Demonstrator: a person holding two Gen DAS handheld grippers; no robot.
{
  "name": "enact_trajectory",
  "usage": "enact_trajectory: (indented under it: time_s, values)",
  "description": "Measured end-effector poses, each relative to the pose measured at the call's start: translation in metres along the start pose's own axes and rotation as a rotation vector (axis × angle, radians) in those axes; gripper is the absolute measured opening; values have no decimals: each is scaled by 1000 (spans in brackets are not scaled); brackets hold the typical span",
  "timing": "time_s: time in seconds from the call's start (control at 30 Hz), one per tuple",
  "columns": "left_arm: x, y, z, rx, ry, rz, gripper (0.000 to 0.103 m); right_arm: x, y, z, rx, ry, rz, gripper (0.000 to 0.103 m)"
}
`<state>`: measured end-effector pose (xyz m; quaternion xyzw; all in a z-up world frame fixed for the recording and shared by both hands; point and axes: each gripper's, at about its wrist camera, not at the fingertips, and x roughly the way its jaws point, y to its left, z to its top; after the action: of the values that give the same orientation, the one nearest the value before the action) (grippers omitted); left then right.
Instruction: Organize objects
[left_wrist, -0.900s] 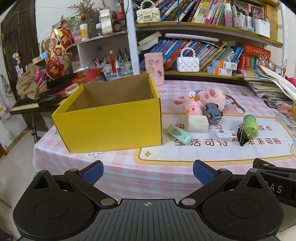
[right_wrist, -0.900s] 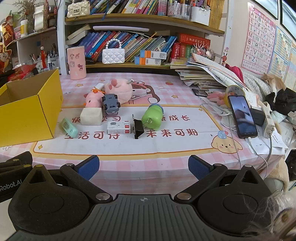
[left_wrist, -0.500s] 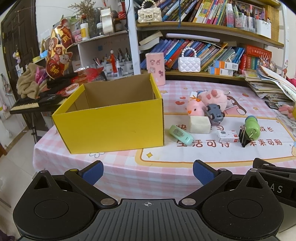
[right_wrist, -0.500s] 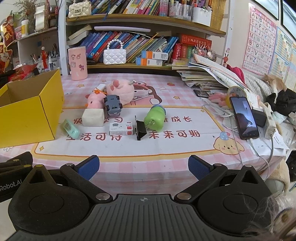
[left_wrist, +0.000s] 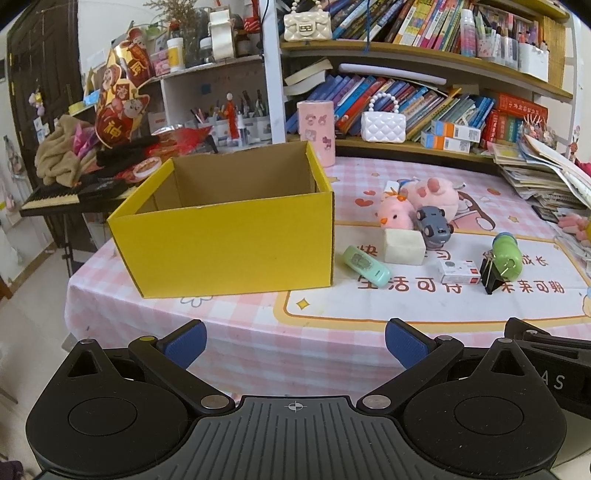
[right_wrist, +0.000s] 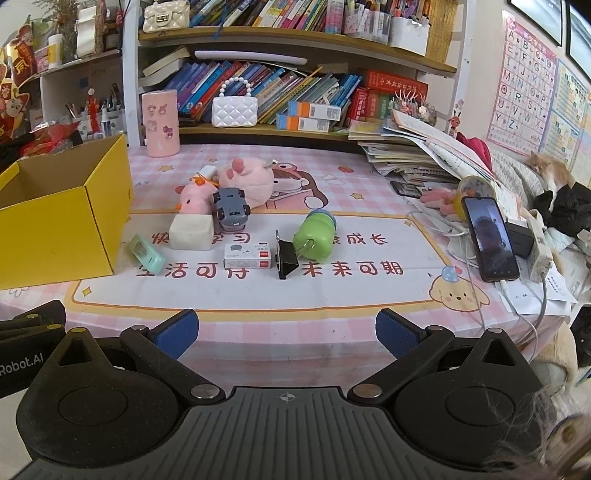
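An open yellow cardboard box (left_wrist: 236, 240) (right_wrist: 55, 236) stands on the table's left. Right of it lie a mint-green stapler (left_wrist: 365, 266) (right_wrist: 147, 254), a cream block (left_wrist: 402, 245) (right_wrist: 192, 232), a pink chick plush (left_wrist: 395, 214) (right_wrist: 195, 197), a pink pig plush (right_wrist: 247, 181), a grey toy car (left_wrist: 434, 223) (right_wrist: 231, 208), a small white box (left_wrist: 460, 271) (right_wrist: 248, 255), a black binder clip (left_wrist: 491, 273) (right_wrist: 286, 258) and a green bottle (left_wrist: 508, 256) (right_wrist: 314, 234). My left gripper (left_wrist: 295, 341) and right gripper (right_wrist: 286, 332) are open and empty, at the table's front edge.
A pink cup (right_wrist: 160, 123) and a white purse (right_wrist: 234, 110) stand at the back by the bookshelf (right_wrist: 295, 37). Stacked papers (right_wrist: 417, 155), a phone (right_wrist: 489, 238) and cables lie at the right. A keyboard and clutter (left_wrist: 66, 184) sit left of the table.
Both grippers have moved slightly forward toward the table. Both stay open and nothing on the table has moved.
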<state>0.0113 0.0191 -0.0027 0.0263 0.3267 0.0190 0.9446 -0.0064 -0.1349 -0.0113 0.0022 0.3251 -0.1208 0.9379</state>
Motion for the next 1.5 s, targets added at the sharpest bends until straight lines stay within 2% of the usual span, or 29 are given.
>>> enact_trajectory:
  time_s: [0.5, 0.57, 0.67, 0.8, 0.87, 0.97, 1.03, 1.1, 1.13, 1.2, 1.3, 1.4, 1.5]
  values:
    - [14, -15, 6, 6, 38, -34, 103, 15, -14, 7, 12, 10, 13, 103]
    - [16, -15, 8, -12, 38, -36, 103, 21, -19, 11, 22, 13, 22, 102]
    - [21, -14, 11, -66, 32, -47, 103, 27, -30, 20, 48, -34, 5, 101]
    - [36, -25, 17, -122, 62, -70, 103, 43, -52, 37, 114, -55, -6, 101]
    - [42, -35, 19, -120, 69, -72, 103, 52, -67, 42, 182, -46, 27, 101]
    - [51, -56, 23, -101, 81, -87, 103, 67, -93, 49, 321, -8, 141, 101]
    - [56, -68, 24, -94, 82, -114, 103, 77, -100, 55, 313, 6, 159, 97]
    - [61, -82, 25, -80, 89, -136, 103, 84, -104, 59, 266, 5, 154, 85]
    - [63, -88, 26, -70, 96, -143, 103, 90, -107, 61, 251, 13, 152, 82]
    - [66, -100, 28, -45, 107, -172, 103, 101, -117, 64, 258, 39, 182, 64]
    - [69, -114, 30, -28, 102, -184, 103, 119, -129, 66, 271, 90, 216, 50]
    - [74, -127, 32, -5, 109, -178, 102, 135, -134, 71, 250, 120, 236, 47]
    - [77, -135, 35, -6, 115, -217, 97, 150, -135, 79, 240, 136, 277, 48]
